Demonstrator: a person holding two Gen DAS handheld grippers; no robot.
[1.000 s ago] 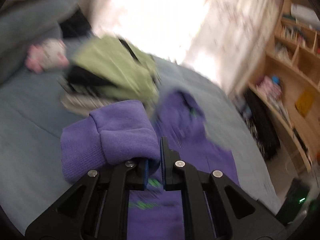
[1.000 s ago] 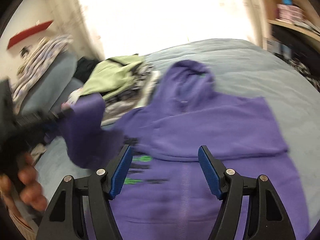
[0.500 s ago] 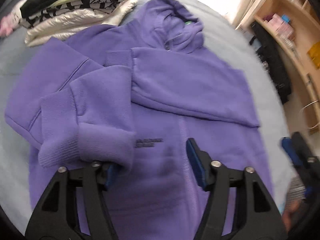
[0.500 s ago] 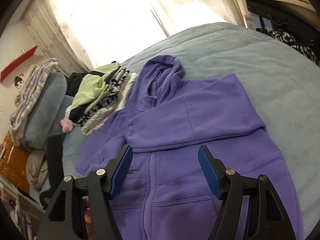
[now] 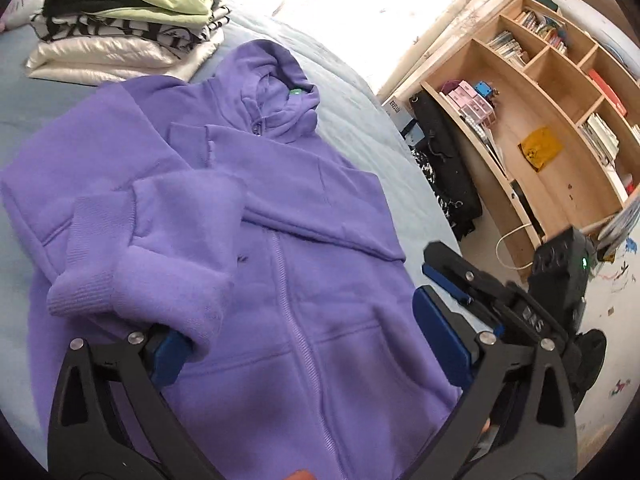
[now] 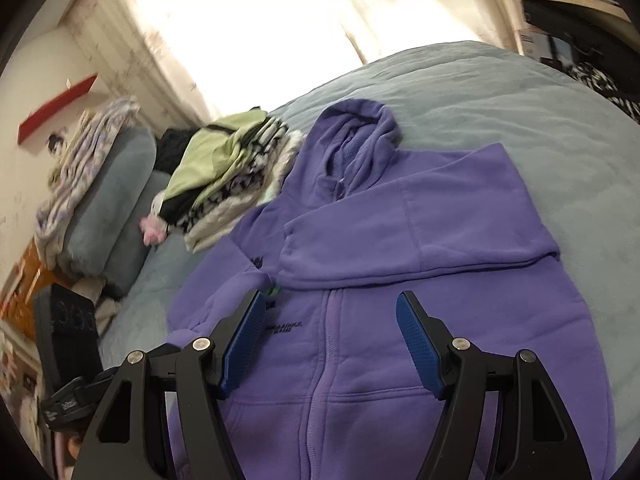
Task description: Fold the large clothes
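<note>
A purple zip hoodie (image 5: pixel 304 280) lies face up on the bed, hood away from me; it also shows in the right wrist view (image 6: pixel 400 280). One sleeve (image 6: pixel 400 236) is folded across the chest. The other sleeve (image 5: pixel 168 248) lies bunched on the front, its cuff resting against my left gripper's left pad. My left gripper (image 5: pixel 308 340) is open over the hoodie's lower front. My right gripper (image 6: pixel 332 344) is open and empty above the hoodie's zip and pocket area. The right gripper also shows in the left wrist view (image 5: pixel 452 276), at the hoodie's right edge.
A stack of folded clothes (image 5: pixel 124 24) sits on the grey-blue bed (image 6: pixel 520 120) beside the hood. Pillows (image 6: pixel 108 208) lie at the bed's head. A wooden shelf unit (image 5: pixel 552 112) and a black bag (image 5: pixel 444 168) stand beside the bed.
My left gripper, shut on the sleeve a second ago, has opened and dropped the sleeve on the hoodie's front. It has drawn back a little. The right gripper stays open.
</note>
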